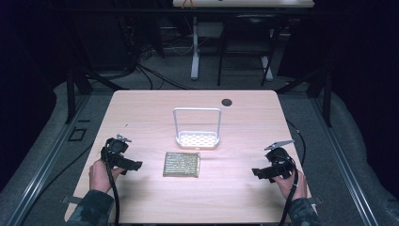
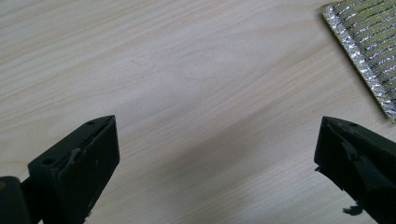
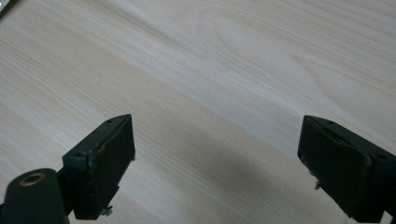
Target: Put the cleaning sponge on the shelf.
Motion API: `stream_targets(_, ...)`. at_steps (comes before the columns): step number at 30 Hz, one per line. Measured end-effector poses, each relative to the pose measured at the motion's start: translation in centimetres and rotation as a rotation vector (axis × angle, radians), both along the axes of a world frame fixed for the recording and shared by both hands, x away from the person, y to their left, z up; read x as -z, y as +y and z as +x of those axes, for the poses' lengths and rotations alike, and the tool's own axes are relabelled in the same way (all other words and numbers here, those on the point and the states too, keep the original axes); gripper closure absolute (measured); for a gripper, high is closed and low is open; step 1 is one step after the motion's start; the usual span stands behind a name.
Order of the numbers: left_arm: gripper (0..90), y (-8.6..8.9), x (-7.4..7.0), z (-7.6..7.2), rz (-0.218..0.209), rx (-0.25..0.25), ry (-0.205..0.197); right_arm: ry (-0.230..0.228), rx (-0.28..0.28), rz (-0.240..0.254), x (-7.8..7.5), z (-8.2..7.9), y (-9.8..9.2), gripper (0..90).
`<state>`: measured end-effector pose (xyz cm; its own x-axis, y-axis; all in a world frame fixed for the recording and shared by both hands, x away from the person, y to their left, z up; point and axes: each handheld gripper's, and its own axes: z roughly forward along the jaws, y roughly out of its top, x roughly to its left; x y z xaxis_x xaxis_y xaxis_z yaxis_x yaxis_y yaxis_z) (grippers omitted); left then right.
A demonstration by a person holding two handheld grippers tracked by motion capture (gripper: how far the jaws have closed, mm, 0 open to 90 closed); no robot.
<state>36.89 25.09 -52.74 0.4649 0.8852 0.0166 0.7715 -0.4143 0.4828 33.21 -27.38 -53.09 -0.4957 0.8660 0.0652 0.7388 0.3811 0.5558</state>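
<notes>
A glittery striped pad (image 1: 181, 164) lies flat on the wooden worktop (image 1: 141, 113), with a white wire rack (image 1: 197, 129) standing upright just behind it. The left tongs (image 1: 136, 165) hover to the pad's left with jaws wide apart and nothing between them. The right tongs (image 1: 255, 172) hover well to the pad's right, equally spread and empty.

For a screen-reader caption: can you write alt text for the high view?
A person's hands hold two open grippers, left gripper and right gripper, low over a pale wooden table. Between them lies a glittery square sponge; just beyond it stands a small white rack with a tall looped handle.
</notes>
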Motion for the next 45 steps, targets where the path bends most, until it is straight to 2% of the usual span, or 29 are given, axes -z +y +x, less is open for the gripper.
stream_targets(4, 0.0, -0.1, -0.1, -0.2, -0.014, -0.005, -0.002, -0.005, -0.017, 0.01, -0.2, 0.1, 0.0, 10.7)
stream_targets(5, 0.0, -0.3, -0.1, -0.2, -0.019, 0.004, 0.002, -0.001, -0.016, 0.018, -0.1, 0.2, 0.2, 10.7)
stream_targets(8, 0.0, -1.0, -0.4, -0.2, -0.023, 0.025, -0.004, 0.002, -0.02, 0.0, -0.1, 0.2, 0.4, 10.8)
stream_targets(11, 0.0, -1.8, -0.7, -0.1, -0.04, 0.039, -0.011, -0.015, -0.019, -0.009, -0.4, 0.0, 0.5, 10.8)
stream_targets(13, 0.0, -2.4, -0.8, 0.1, -0.049, 0.053, -0.001, -0.016, -0.014, -0.011, -0.5, -0.2, 0.5, 10.8)
stream_targets(14, 0.0, -3.1, -0.9, 0.2, -0.049, 0.07, 0.005, -0.017, -0.012, -0.013, -0.5, -0.3, 0.4, 10.8)
stream_targets(20, 0.0, -4.8, -1.4, 0.1, -0.05, 0.109, 0.0, -0.019, -0.022, -0.026, -0.6, -0.4, 0.8, 11.0)
stream_targets(33, 0.0, -7.9, -1.7, 0.7, -0.057, 0.172, 0.034, -0.002, -0.039, -0.036, -0.3, -0.3, 1.0, 11.2)
stream_targets(39, 0.0, -9.5, -2.0, 1.1, -0.071, 0.186, 0.036, 0.003, -0.037, -0.035, -0.1, -0.3, 1.0, 11.2)
stream_targets(45, 0.0, -11.1, -1.6, 1.4, -0.079, 0.201, 0.058, 0.014, -0.039, -0.034, -0.2, -0.4, 1.0, 11.3)
